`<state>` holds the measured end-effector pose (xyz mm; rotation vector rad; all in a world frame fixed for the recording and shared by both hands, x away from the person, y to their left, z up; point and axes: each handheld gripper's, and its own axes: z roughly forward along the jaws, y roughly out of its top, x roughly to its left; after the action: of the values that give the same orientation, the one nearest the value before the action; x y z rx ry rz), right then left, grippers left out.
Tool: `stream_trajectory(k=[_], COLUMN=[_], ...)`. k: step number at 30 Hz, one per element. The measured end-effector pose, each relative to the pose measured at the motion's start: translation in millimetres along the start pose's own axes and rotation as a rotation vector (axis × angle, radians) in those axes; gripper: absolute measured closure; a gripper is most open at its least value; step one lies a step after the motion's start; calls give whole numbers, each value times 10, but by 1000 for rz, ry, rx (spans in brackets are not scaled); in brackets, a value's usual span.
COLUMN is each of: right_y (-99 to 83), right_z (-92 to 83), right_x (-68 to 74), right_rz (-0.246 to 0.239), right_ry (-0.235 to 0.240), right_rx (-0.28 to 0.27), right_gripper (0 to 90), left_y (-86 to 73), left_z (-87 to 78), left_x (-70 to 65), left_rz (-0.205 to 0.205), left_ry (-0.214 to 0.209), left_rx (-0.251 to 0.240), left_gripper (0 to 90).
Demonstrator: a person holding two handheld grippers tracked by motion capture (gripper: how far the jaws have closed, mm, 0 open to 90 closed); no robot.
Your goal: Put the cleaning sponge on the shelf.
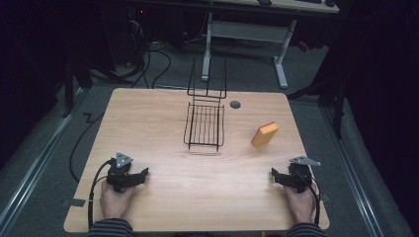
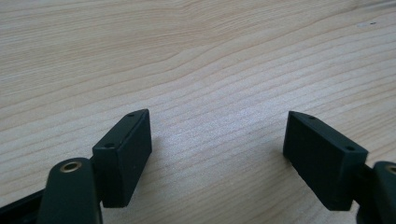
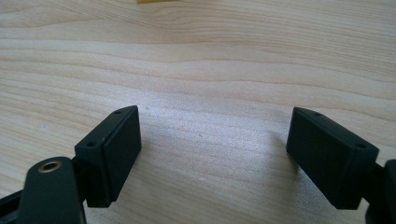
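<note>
High view: I've got both grippers parked at the near edge of the table [image 1: 148, 106], nothing in either one.
Nearest thing: the yellow sponge [image 1: 264, 134], with its orange-red top face, lies on the right half of the table, well apart from both hands.
Right gripper [image 1: 274, 176]: jaws apart, bare wood between them in the right gripper view [image 3: 212, 144]; a sliver of yellow shows at the top edge there, so the sponge lies ahead of it.
Left gripper [image 1: 144, 174]: jaws apart too, plain tabletop between them in the left gripper view [image 2: 217, 149].
Which hand is nearer: the right, clearly; the left would have to cross the whole table.
Direction from the right gripper: forward and a touch to the left, away from me.
Sponge long axis: runs diagonally, near-left to far-right, tilted up on 1 edge as far as I can tell.
Wire rack [image 1: 204, 126]: stands at mid-table, left of the sponge, apart from it.
My call: reach forward with the right and turn the wrist to close across the short side.
</note>
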<state>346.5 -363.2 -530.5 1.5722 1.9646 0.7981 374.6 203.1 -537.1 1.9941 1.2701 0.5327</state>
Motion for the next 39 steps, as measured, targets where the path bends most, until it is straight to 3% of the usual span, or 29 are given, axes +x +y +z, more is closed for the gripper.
stream_trajectory(k=[19,39], right_y=[7,-14], right_z=[4,-35], right_x=[1,25], right_rz=[10,21], right_ry=[-9,13], right_rx=[8,13], right_gripper=[165,142], left_y=[2,2], left_z=[4,4], left_x=[-9,-8], left_rz=[9,6], left_ry=[5,5], left_rx=[4,3], left_gripper=[242,246])
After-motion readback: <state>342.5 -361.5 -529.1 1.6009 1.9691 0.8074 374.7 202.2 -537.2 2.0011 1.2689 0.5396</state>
